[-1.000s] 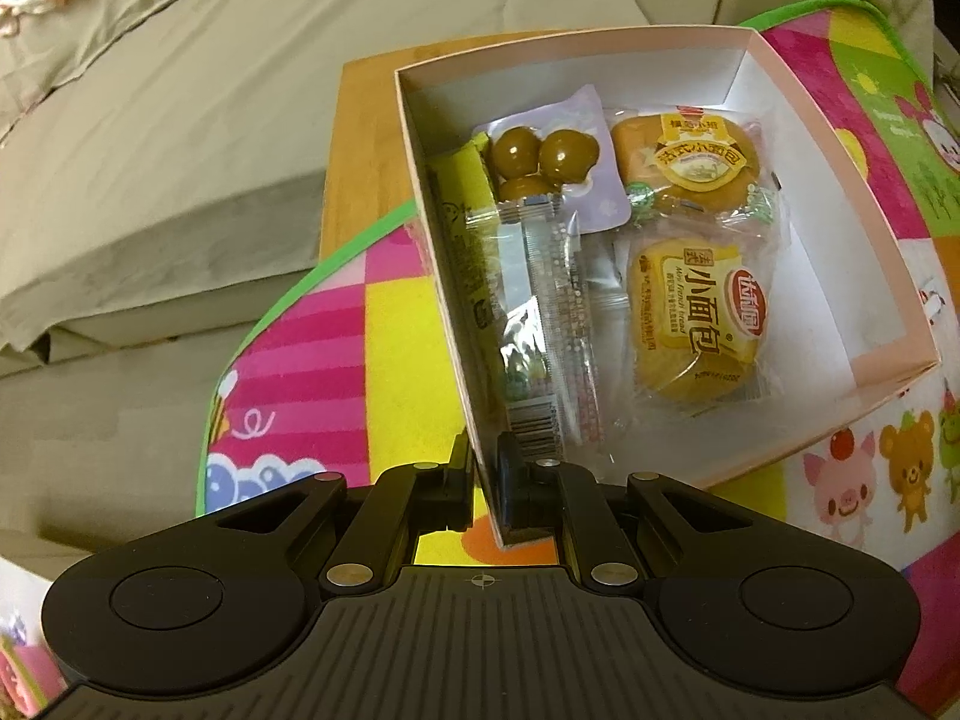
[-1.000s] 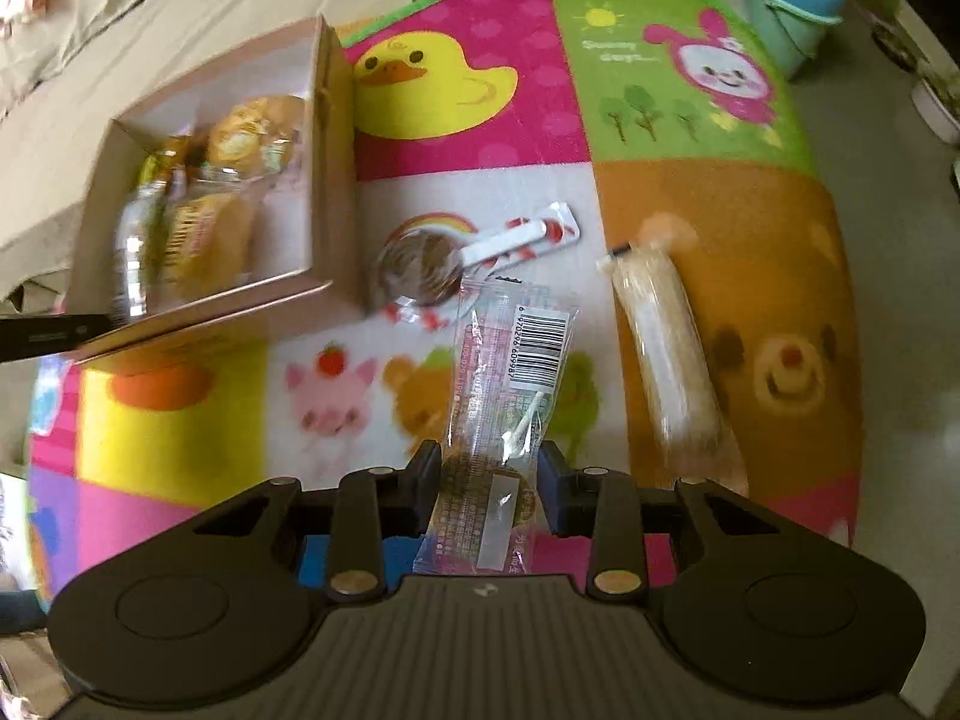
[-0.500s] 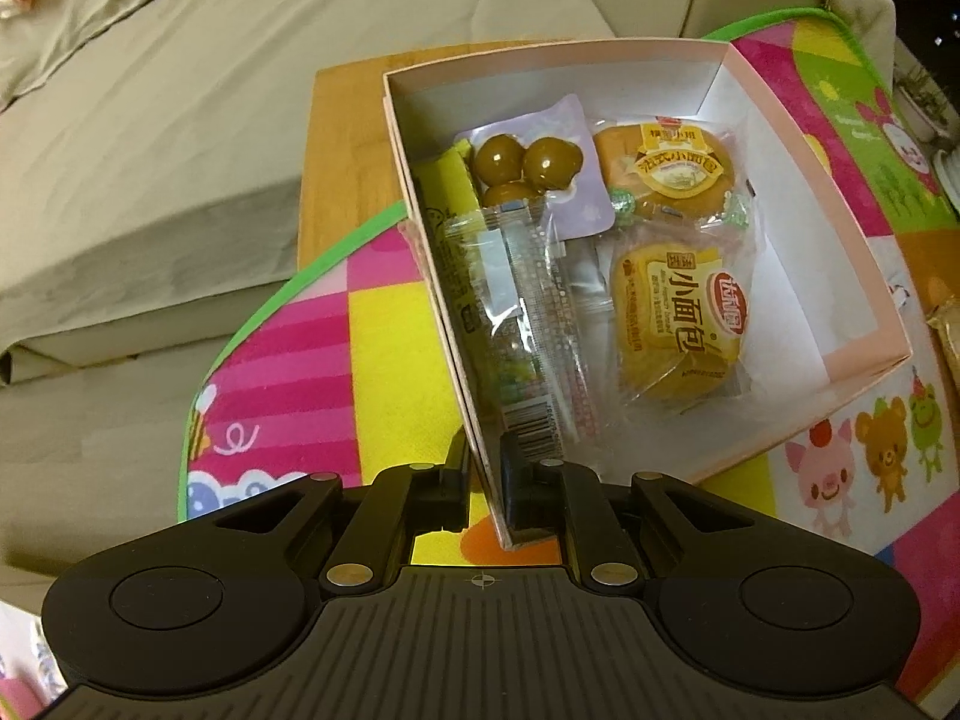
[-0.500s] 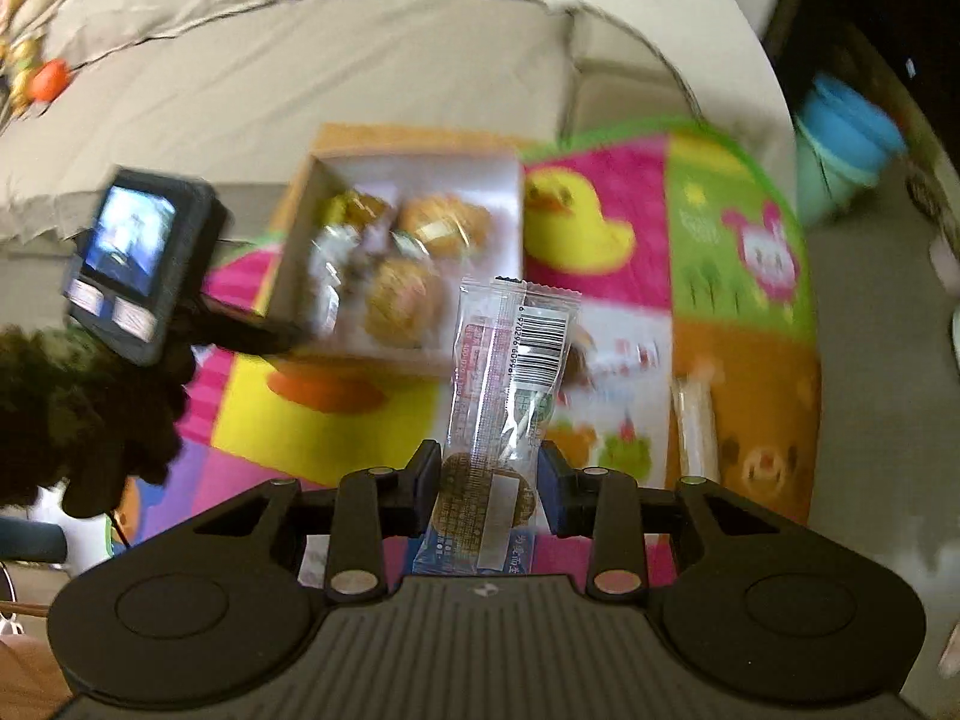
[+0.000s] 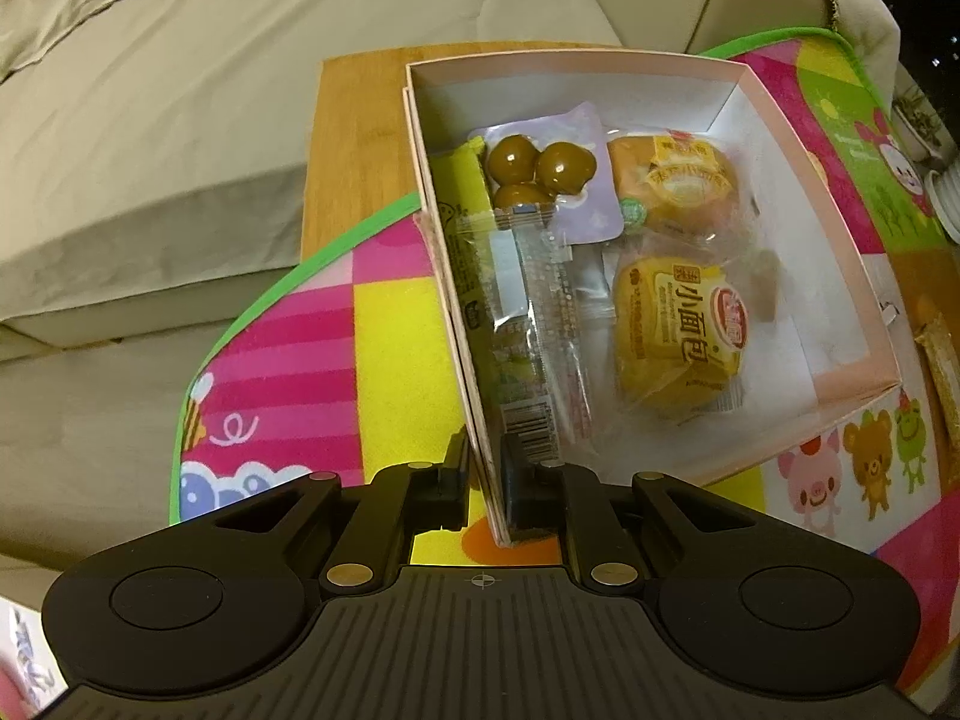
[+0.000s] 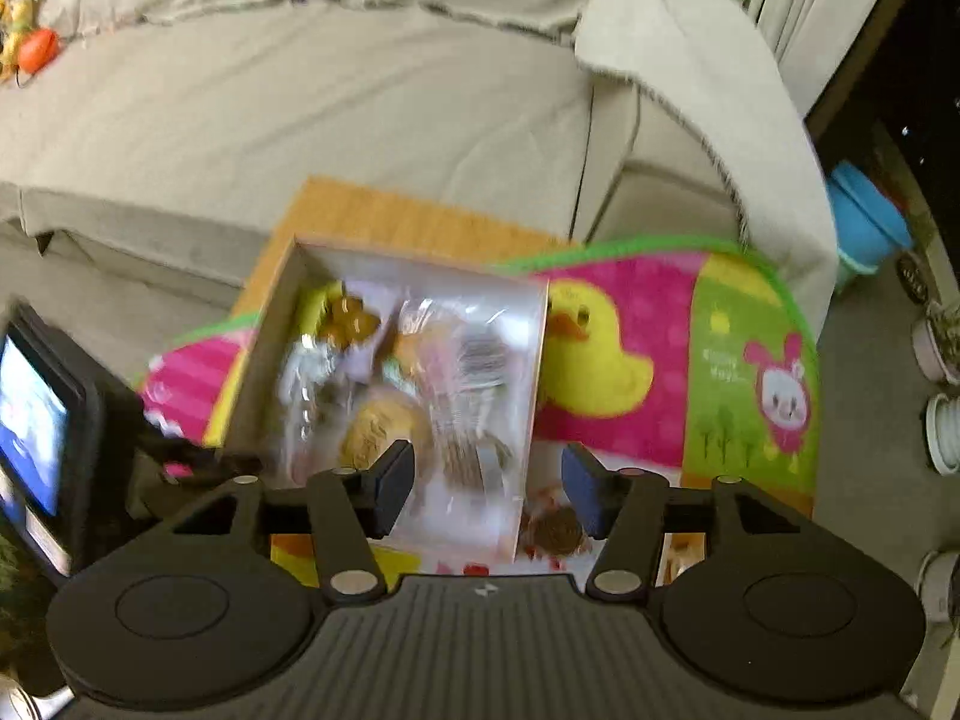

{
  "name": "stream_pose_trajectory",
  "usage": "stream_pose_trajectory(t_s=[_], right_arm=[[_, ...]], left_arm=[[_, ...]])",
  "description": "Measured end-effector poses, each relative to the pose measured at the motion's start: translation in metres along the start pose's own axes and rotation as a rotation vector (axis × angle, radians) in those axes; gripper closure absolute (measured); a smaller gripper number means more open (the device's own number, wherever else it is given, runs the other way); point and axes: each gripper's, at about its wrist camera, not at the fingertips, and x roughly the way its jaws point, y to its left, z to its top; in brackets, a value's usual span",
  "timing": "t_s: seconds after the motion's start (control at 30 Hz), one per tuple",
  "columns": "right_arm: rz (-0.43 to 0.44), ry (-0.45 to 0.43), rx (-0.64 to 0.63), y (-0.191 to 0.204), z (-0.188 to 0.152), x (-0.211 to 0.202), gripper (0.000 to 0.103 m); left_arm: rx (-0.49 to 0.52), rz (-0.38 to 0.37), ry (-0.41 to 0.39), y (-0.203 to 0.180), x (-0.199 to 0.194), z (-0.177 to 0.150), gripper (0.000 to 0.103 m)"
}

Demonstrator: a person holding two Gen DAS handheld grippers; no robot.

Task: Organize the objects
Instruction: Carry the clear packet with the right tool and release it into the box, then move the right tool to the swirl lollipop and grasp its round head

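My left gripper (image 5: 485, 471) is shut on the near left wall of a pink cardboard box (image 5: 840, 228). The box holds several wrapped snacks: two yellow bread buns (image 5: 678, 336), a pack of brown balls (image 5: 540, 171) and long clear packets (image 5: 534, 324). My right gripper (image 6: 486, 492) is open above the box (image 6: 264, 360), and a clear snack packet (image 6: 474, 384), blurred, lies in the box below its fingers. A round chocolate snack (image 6: 555, 531) lies on the mat right of the box.
The box sits on a colourful cartoon mat (image 5: 288, 360) over a wooden table (image 5: 354, 138). A beige sofa (image 6: 360, 90) runs behind. A long biscuit pack (image 5: 942, 372) lies on the mat at the right. Blue tubs (image 6: 864, 222) and pots stand on the floor.
My right gripper carried the clear snack packet over the box, opened and let it go into the box. My left gripper kept its hold on the box wall.
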Motion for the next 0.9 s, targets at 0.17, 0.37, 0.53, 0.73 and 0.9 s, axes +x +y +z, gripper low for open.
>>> stream_pose_trajectory(t_s=[0.17,0.37,0.53,0.73,0.9], right_arm=[[0.029,0.089,0.013,-0.007,-0.060,0.013,0.049],[0.037,0.197,0.173,-0.050,-0.129,0.025,0.049],[0.055,0.231,0.341,-0.097,-0.144,0.037,0.048],[0.091,0.192,0.344,-0.124,-0.121,0.049,0.047],[0.119,0.112,0.212,-0.112,-0.098,0.042,0.043]], left_arm=[[0.015,0.023,0.007,-0.004,0.004,0.000,0.091],[0.022,0.055,0.011,-0.008,0.005,-0.001,0.093],[-0.009,0.065,0.033,-0.008,0.002,0.002,0.093],[-0.017,0.084,0.044,-0.010,-0.003,0.003,0.093],[-0.026,0.084,0.044,-0.010,-0.006,0.005,0.093]])
